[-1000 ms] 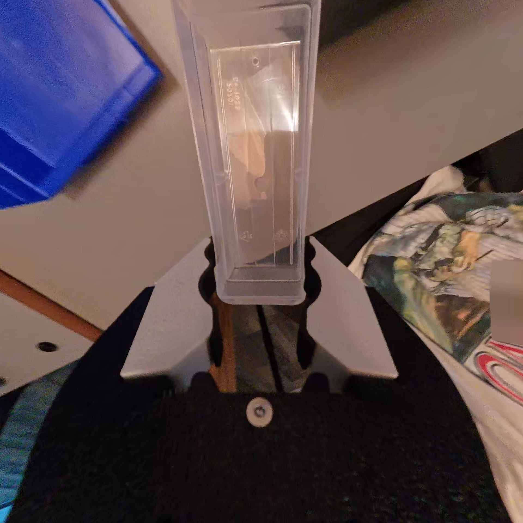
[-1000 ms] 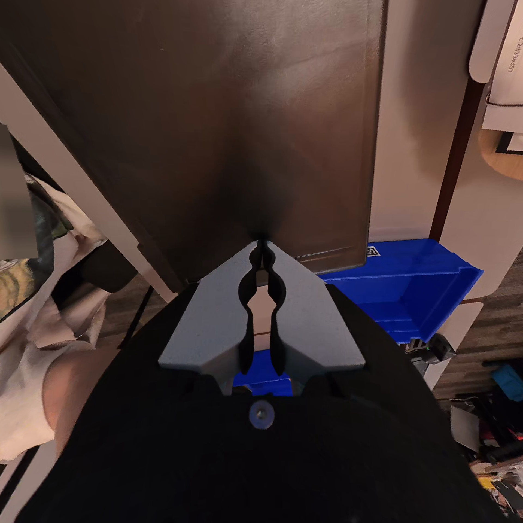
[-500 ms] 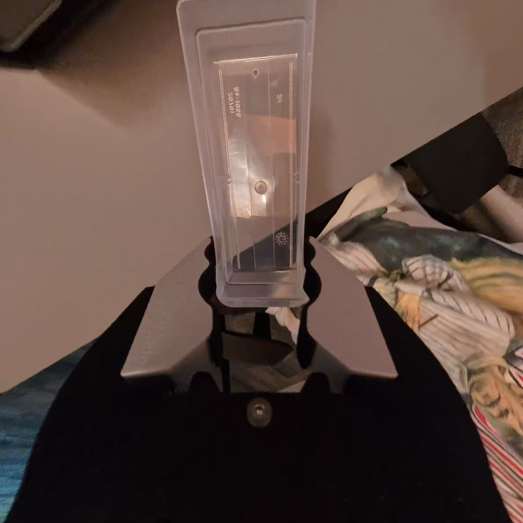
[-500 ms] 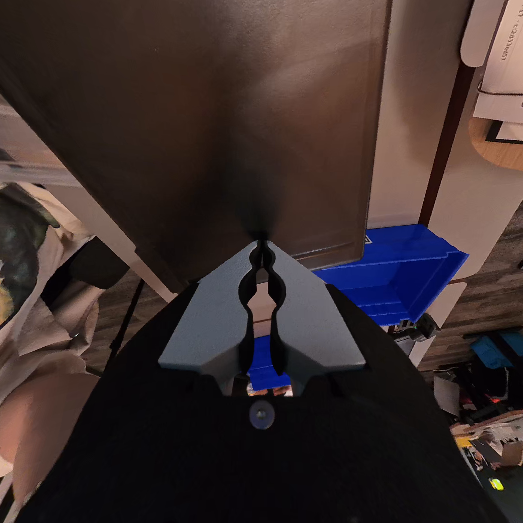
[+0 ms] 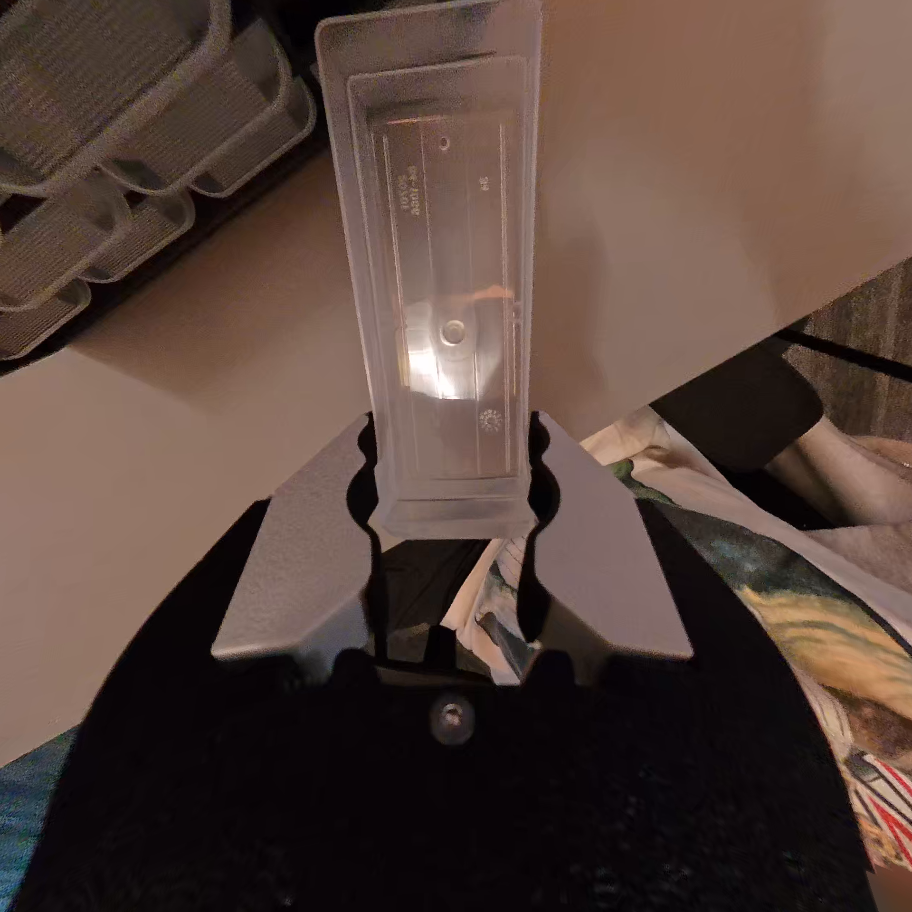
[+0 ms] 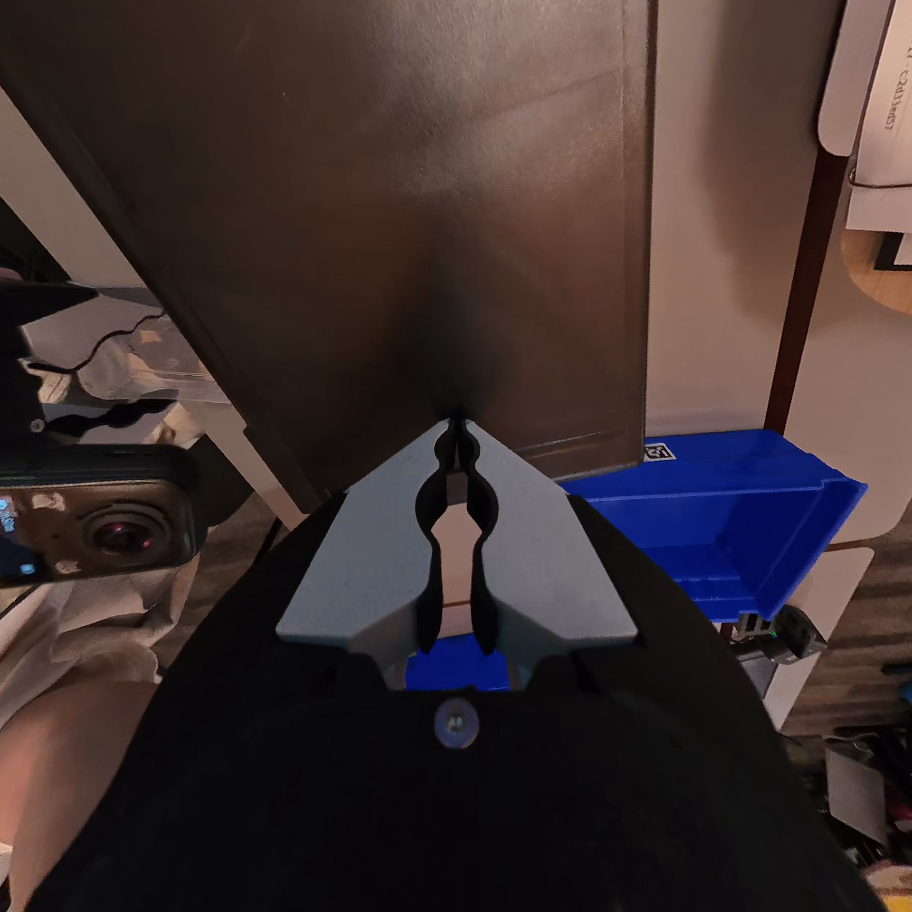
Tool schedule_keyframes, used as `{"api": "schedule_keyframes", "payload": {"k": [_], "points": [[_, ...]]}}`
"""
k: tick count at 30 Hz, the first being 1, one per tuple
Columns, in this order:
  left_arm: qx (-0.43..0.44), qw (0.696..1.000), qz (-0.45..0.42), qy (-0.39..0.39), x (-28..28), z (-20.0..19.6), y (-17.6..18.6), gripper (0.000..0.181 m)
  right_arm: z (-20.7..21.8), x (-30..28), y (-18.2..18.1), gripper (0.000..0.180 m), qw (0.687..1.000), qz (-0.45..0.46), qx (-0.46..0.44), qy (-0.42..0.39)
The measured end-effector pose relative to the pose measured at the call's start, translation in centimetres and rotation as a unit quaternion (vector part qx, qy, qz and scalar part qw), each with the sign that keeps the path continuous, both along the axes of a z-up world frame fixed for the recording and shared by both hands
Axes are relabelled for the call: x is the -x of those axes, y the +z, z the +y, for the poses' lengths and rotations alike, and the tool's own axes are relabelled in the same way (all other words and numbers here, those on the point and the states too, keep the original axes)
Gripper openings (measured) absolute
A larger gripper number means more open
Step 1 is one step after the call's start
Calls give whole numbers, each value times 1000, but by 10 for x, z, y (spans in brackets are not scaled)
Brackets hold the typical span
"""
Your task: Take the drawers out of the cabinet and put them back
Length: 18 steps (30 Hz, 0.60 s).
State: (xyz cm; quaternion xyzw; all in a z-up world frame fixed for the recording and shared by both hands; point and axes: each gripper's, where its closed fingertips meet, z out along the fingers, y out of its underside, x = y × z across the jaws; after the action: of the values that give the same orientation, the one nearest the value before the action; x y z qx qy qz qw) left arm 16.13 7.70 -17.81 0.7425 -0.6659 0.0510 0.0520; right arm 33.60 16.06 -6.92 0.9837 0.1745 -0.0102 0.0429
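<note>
My left gripper [image 5: 451,424] is shut on the near end of a clear plastic drawer [image 5: 434,247] and holds it out over the beige table [image 5: 172,395]. The cabinet's front [image 5: 123,123], a dark frame with several grey translucent drawers, shows at the upper left of the left wrist view. In the right wrist view my right gripper [image 6: 456,425] is shut, its tips against the cabinet's dark smooth panel [image 6: 395,197]. The left gripper's camera [image 6: 98,518] and the clear drawer [image 6: 163,365] show at the left edge there.
A blue open bin [image 6: 740,533] sits just right of the cabinet. White boxes [image 6: 878,98] stand at the far right. A person's patterned shirt [image 5: 789,617] is below the table edge. Clutter [image 6: 863,789] lies on the floor at the lower right.
My left gripper swung with the clear drawer: the blue bin left its view and the cabinet's drawer fronts came in at upper left. The right gripper stayed on the panel.
</note>
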Motion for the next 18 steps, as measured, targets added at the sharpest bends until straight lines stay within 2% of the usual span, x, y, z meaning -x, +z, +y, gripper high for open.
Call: {"api": "schedule_keyframes", "payload": {"k": [7, 18], "points": [[1, 999, 1, 41, -12, 0, -2, 59, 0, 0, 0, 0, 1000, 8, -4, 0], [-14, 996, 7, 87, -26, -2, 13, 60, 0, 0, 0, 0, 1000, 9, -9, -5]]}}
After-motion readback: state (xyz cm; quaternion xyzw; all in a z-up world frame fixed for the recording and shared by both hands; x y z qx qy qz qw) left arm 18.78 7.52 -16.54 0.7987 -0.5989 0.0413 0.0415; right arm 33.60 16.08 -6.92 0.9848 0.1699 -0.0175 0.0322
